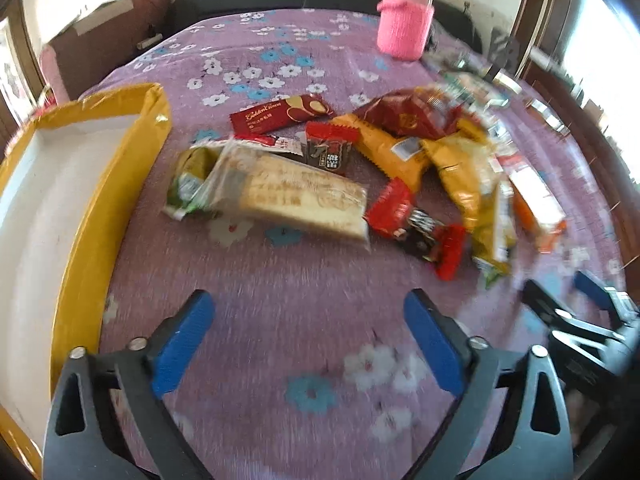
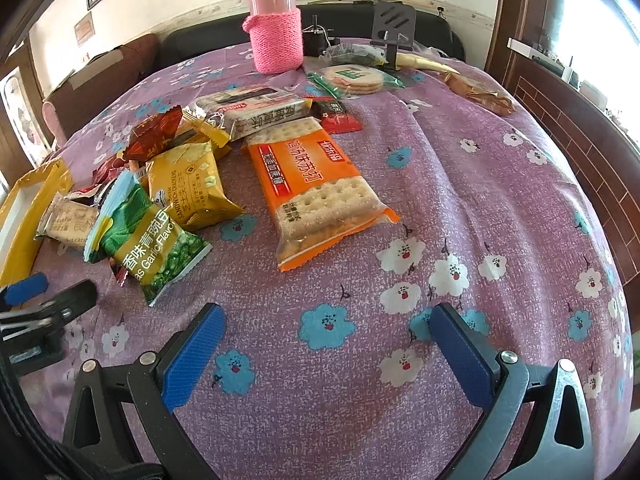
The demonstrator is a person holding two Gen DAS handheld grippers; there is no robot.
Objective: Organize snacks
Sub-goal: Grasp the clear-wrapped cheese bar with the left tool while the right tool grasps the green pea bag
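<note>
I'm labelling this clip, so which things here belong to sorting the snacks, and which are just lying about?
Belongs to the job:
yellow box
orange cracker pack
green pea bag
gold sandwich-cracker bag
red wafer bar

Just lying about:
pink flask
black stand

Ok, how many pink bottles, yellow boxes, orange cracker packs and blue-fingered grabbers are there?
pink bottle: 1
yellow box: 1
orange cracker pack: 1
grabbers: 2, the left gripper and the right gripper
Total: 5
</note>
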